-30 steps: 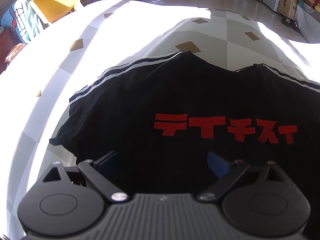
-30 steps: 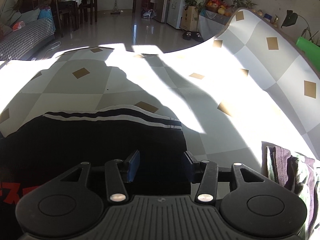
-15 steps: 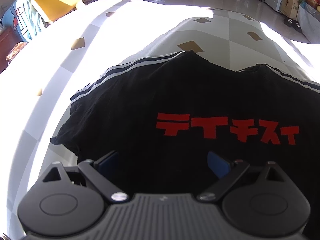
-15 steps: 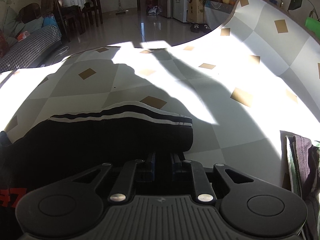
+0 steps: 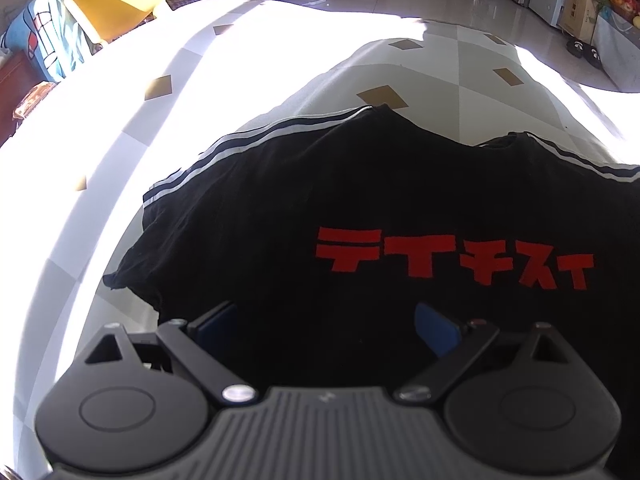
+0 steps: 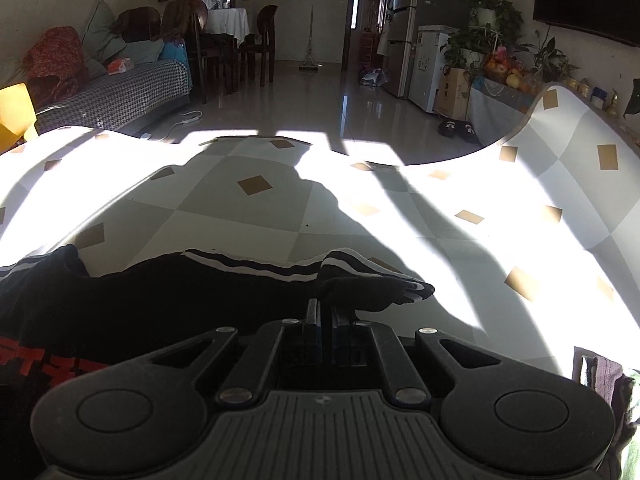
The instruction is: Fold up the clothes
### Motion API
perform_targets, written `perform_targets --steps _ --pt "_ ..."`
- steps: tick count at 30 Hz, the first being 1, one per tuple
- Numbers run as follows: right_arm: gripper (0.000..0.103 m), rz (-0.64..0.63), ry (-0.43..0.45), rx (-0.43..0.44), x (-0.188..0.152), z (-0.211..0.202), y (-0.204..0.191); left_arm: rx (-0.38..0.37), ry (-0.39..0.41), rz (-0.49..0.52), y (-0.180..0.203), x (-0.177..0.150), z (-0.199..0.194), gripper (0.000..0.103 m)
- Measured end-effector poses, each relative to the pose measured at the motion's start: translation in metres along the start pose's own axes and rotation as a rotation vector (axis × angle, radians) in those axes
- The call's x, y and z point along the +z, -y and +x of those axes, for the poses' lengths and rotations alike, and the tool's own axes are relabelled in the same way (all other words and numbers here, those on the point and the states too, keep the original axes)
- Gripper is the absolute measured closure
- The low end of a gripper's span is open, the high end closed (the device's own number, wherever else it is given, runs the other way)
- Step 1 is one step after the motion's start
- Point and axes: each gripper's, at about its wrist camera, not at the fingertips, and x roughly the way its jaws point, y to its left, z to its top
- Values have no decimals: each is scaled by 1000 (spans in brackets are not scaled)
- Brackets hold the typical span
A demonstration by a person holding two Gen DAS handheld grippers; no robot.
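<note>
Since the earlier frame, the right claw (image 6: pixel 328 312) has been brought together from a half-open stance, and its blue pads (image 6: pixel 316 320) are now seen pressed on a fold of the black T-shirt (image 6: pixel 168 296); the striped sleeve (image 6: pixel 372 284) has been raised off the surface (image 6: pixel 248 220) and is draped over the fingertips, where it lay flat before. More of the room beyond is taken in by the right wrist view than before, the camera having been tilted upward. Nothing has been shifted in the left wrist view: the left claw (image 5: pixel 326 326) is kept in the same place, its two blue pads (image 5: pixel 436 330) held wide apart above the lower part of the black T-shirt (image 5: pixel 360 200), with no cloth pinched between them.

The shirt is spread front-up on the surface (image 5: pixel 440 76), which is covered in a checked cloth of white and grey squares with small tan diamonds. Red lettering (image 5: pixel 452 258) is printed across the chest, and white stripes are run along both shoulders. The left sleeve (image 5: pixel 160 240) is laid out flat toward the sunlit edge. Strong sunlight is cast across much of the cloth, while the shirt is left mostly in shadow. A second pile of dark fabric (image 6: pixel 604 380) is seen at the right edge of the right wrist view, well apart from the shirt
</note>
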Motion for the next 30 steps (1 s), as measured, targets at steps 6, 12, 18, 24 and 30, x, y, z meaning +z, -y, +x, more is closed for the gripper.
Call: perform_targets --steps 6,12,18,24,30 --pt "97 -172 -10 192 -12 -6 -43 1 0 -18 -6 0 -2 8" --pt "77 -284 -2 313 -25 -11 -66 -1 -3 -26 -7 1 -2 8" --pt "75 -255 -5 251 -22 -13 -60 9 -2 -37 -10 4 0 7" --pt "68 -201 -153 249 -27 0 -54 28 -7 -58 -19 4 0 4" --pt "59 -262 -201 255 -40 2 -65 40 -43 -84 -29 1 7 0"
